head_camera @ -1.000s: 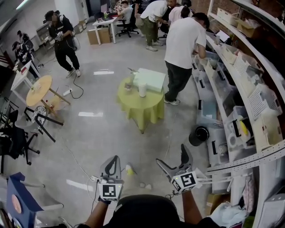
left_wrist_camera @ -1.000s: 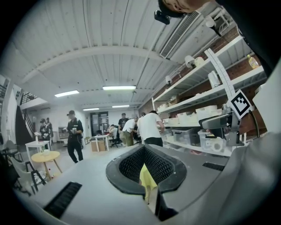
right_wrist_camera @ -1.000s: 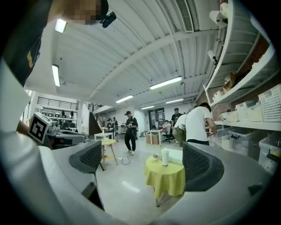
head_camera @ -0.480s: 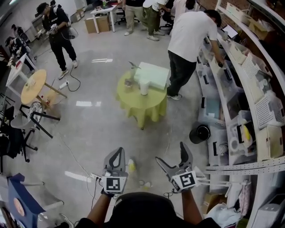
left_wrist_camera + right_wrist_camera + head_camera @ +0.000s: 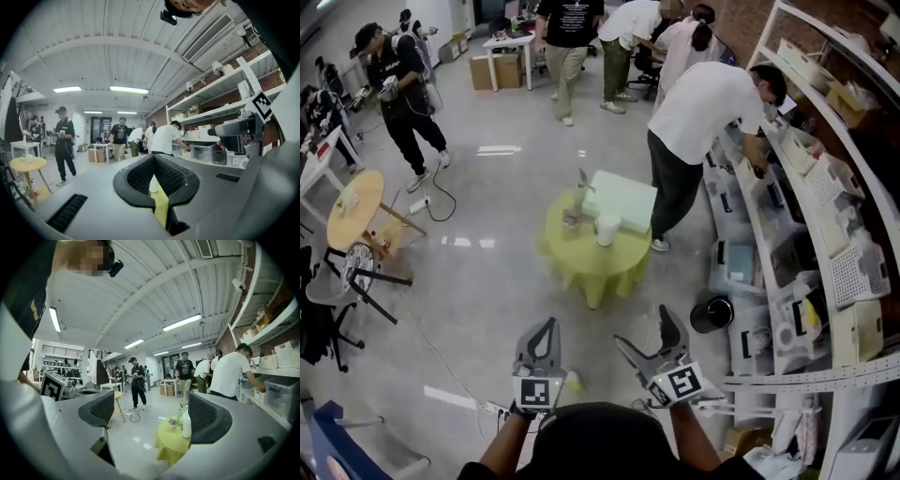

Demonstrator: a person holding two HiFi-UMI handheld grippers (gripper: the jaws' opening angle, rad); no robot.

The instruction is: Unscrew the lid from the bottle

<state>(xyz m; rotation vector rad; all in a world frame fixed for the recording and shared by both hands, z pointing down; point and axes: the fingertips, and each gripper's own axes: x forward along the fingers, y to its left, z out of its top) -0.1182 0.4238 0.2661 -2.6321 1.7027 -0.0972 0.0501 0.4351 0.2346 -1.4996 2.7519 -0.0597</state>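
A white bottle [image 5: 606, 229] stands on a small round table [image 5: 581, 267] draped in yellow-green cloth, several steps ahead of me. Both grippers hang low in the head view, far short of the table. My left gripper [image 5: 542, 328] is shut and holds nothing. In the left gripper view its pads [image 5: 140, 176] meet, and the bottle [image 5: 153, 185] shows through the slit below them. My right gripper [image 5: 643, 328] is open, its jaws closing with nothing between them. The right gripper view frames the distant bottle [image 5: 186, 425] and table [image 5: 171, 441] between the jaws of the right gripper [image 5: 152, 416].
A white box [image 5: 620, 197] and a small vase [image 5: 572, 217] share the table. A person in a white shirt [image 5: 703, 103] bends at the curved shelves [image 5: 825, 234] on the right, near a black bin [image 5: 712, 314]. A wooden round table [image 5: 352, 202], chairs and floor cables lie left.
The green table has come nearer and sits lower in the head view. Both grippers have risen slightly in the picture. The right jaws have narrowed a little; the left stays shut.
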